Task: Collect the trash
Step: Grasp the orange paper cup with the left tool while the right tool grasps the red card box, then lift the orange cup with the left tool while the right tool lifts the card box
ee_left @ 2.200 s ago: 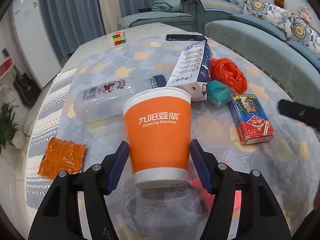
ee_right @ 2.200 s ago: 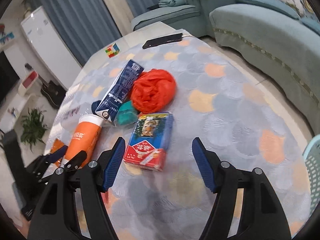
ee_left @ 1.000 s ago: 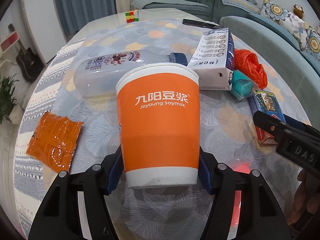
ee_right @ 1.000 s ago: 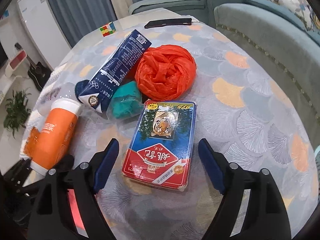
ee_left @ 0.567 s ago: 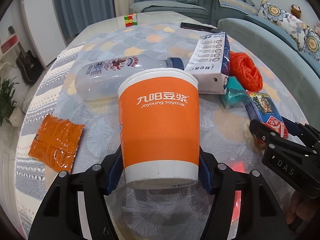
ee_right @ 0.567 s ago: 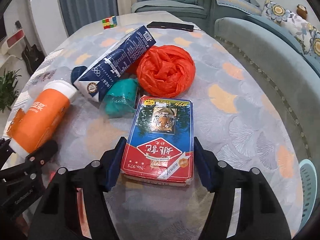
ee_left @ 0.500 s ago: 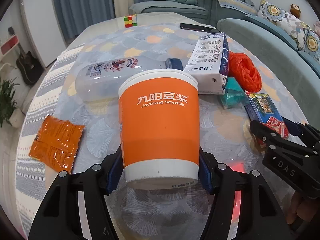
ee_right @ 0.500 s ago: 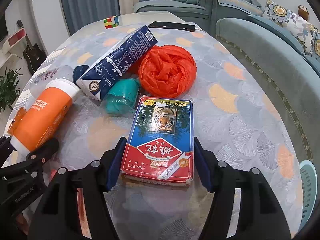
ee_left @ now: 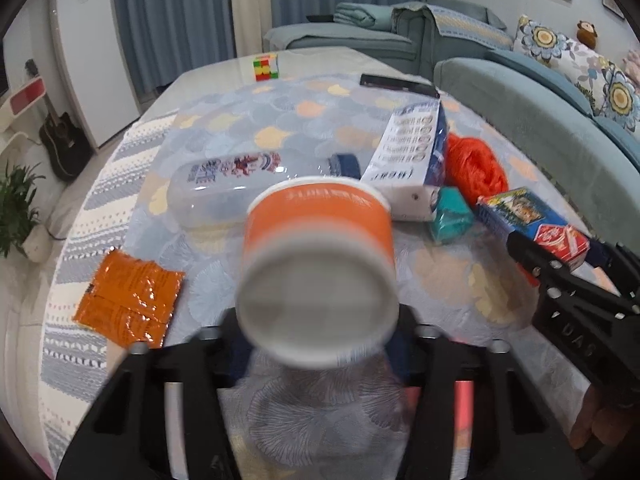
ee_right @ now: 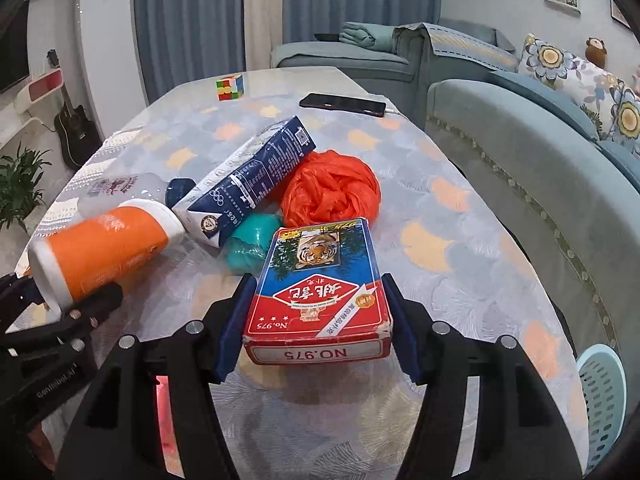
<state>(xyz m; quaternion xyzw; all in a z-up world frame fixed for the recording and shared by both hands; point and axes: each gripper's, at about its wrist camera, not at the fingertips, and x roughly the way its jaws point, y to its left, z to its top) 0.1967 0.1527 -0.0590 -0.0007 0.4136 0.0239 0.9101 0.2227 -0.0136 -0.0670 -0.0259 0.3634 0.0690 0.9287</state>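
The left hand-held gripper [ee_left: 316, 344] has just been closing, and the orange paper cup [ee_left: 318, 240] sits between its pads, tipped so its white base faces the camera; the cup is blurred, and whether the pads still press its sides cannot be told with certainty, though it appears pinched. The right hand-held gripper [ee_right: 316, 320] is pinching the red and blue card box [ee_right: 320, 292] across its width, the box raised a little off the surface [ee_right: 460, 240]. Just beyond the cup lies a clear plastic bottle [ee_left: 224, 188] on its side, and to its right a blue and white carton [ee_right: 248, 180] lying flat. Against the carton rest a crumpled orange plastic bag [ee_right: 332, 192] and a small teal wad [ee_right: 250, 244], both just behind the card box. An orange foil packet [ee_left: 128, 304] lies apart near the left edge. Farther back are a puzzle cube [ee_right: 230, 87] and a black phone [ee_right: 344, 104]. A light blue basket [ee_right: 604, 392] stands off the surface at lower right.
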